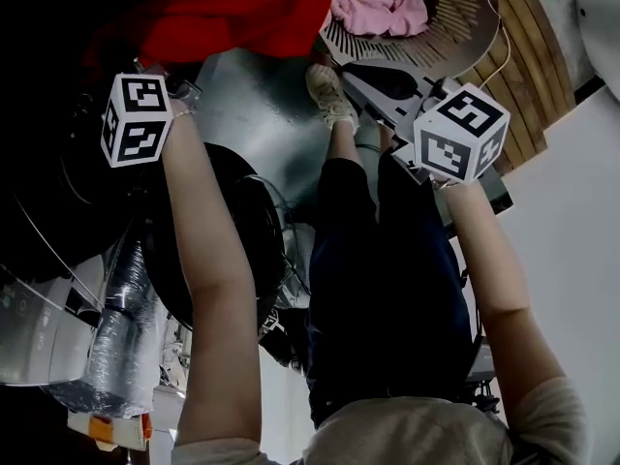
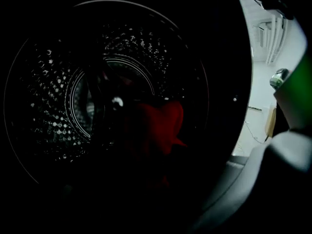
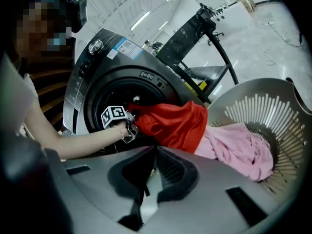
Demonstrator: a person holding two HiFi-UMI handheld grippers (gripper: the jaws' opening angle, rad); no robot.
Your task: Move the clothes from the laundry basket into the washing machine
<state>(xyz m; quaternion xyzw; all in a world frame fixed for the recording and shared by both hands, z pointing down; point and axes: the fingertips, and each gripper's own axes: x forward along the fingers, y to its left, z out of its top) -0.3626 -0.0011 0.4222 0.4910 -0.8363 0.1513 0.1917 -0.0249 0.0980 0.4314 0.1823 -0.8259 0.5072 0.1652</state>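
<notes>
Left tongs (image 3: 131, 126) are clamped on the red garment (image 3: 173, 126) at the washing machine (image 3: 92, 77) door. Right tongs (image 3: 155, 149) are pinched together, empty. A pink garment (image 3: 239, 147) lies in the laundry basket (image 3: 273, 106) on the right.

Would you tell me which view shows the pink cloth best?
The right gripper view: the pink cloth lies well lit in the basket. The head view catches it at the top edge, partly cut off. The left gripper view faces the dark drum and misses it.
</notes>
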